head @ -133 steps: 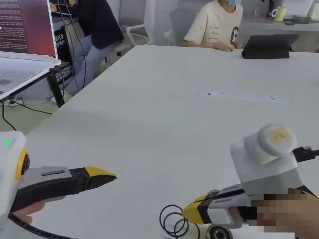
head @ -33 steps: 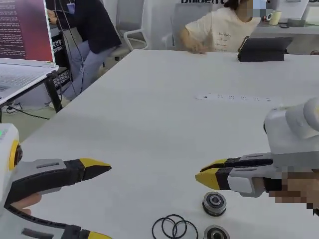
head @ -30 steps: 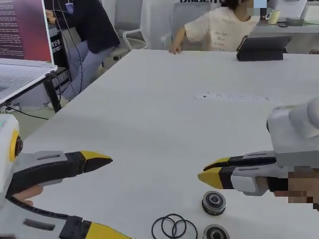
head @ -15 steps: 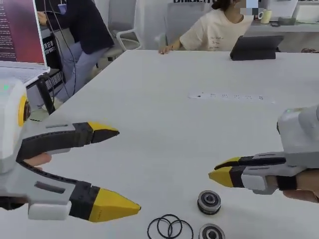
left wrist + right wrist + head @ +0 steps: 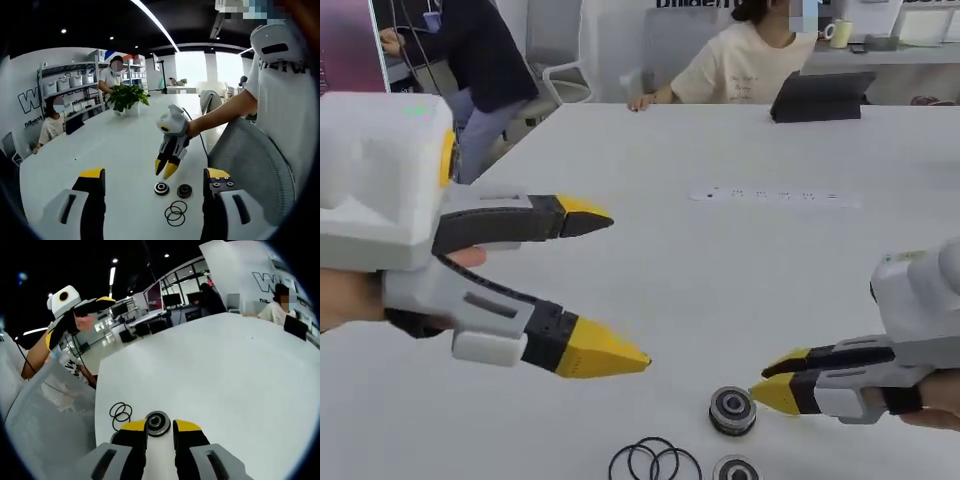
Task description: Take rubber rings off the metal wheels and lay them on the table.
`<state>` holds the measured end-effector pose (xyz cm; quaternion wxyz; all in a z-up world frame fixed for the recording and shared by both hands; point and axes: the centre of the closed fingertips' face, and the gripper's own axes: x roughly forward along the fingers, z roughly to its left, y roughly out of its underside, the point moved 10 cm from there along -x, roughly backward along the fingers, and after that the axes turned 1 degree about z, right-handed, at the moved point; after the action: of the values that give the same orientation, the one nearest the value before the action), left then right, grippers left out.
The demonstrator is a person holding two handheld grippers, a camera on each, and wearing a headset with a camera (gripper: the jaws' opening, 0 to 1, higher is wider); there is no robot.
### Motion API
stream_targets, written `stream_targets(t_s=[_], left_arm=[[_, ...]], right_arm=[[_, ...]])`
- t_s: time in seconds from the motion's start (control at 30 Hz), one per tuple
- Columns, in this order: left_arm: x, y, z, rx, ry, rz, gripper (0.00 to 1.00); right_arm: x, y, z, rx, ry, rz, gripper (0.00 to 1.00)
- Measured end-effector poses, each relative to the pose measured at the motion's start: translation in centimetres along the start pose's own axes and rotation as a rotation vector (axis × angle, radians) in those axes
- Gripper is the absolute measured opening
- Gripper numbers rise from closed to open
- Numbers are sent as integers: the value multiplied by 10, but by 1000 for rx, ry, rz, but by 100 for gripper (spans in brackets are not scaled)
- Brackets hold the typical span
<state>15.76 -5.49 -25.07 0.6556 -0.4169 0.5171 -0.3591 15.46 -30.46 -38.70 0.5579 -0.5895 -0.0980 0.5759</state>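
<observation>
Farther wheel (image 5: pixel 732 410) and nearer wheel (image 5: pixel 738 470), both metal, lie flat on the white desk (image 5: pixel 720 260) close to its near edge; three rubber rings (image 5: pixel 655 463) lie overlapping just beside them, directly on the desk surface, in no tray or box. The right gripper (image 5: pixel 775 383) has its jaws almost pressed together on nothing, tips just beside the farther wheel; in the right gripper view that wheel (image 5: pixel 158 423) sits just ahead of the narrow gap. The left gripper (image 5: pixel 605 285) is spread wide and empty, raised above the desk. Judged handling: wheels stiff, dense and smooth, liable to slide when nudged, best pinched across the rim; rings thin, light and stretchy, best hooked at the wheel's outer edge. Whether either wheel carries a ring cannot be told.
</observation>
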Motion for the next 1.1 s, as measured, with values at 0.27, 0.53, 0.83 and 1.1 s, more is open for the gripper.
stream_targets(t_s=[0.27, 0.53, 0.83, 1.1], left_arm=[[42, -1, 4, 31, 86, -33, 67], [84, 12, -4, 97, 119, -39, 51], [103, 52, -10, 24, 38, -7, 45], [113, 71, -10, -68, 9, 10, 34]], right_arm=[[7, 11, -1, -47, -10, 46, 23], [13, 14, 1, -97, -1, 61, 24], [17, 16, 2, -114, -5, 85, 24], [19, 17, 3, -126, -7, 94, 23]])
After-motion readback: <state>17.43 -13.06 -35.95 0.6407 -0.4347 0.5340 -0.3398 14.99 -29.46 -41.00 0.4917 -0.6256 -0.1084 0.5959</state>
